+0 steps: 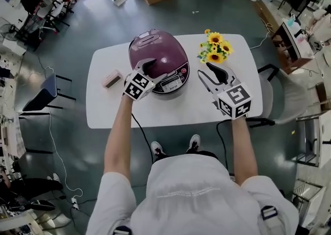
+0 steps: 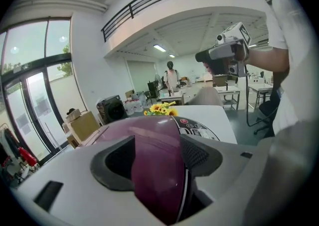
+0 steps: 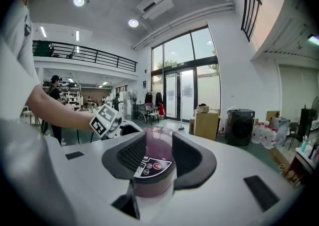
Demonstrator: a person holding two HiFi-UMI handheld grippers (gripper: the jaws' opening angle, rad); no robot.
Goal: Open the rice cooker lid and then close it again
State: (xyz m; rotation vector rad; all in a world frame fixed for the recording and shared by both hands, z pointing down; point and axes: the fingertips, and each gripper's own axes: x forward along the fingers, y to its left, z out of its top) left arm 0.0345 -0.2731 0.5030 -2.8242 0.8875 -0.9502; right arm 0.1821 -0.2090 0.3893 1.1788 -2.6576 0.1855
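Note:
The purple rice cooker (image 1: 158,55) stands mid-table with its lid down and its control panel (image 1: 175,83) facing me. My left gripper (image 1: 150,66) rests against the cooker's front left. In the left gripper view its jaws (image 2: 157,155) stand apart, with the purple dome (image 2: 154,170) filling the gap between them; no pad visibly presses on it. My right gripper (image 1: 208,72) hangs in the air to the right of the cooker, open and holding nothing. In the right gripper view the cooker (image 3: 155,175) shows beyond the jaws (image 3: 158,154).
A bunch of yellow sunflowers (image 1: 215,47) stands at the table's back right, just behind the right gripper. A small pink box (image 1: 111,79) lies left of the cooker. The white table (image 1: 103,109) has a chair (image 1: 266,97) at its right end and another (image 1: 44,91) to its left.

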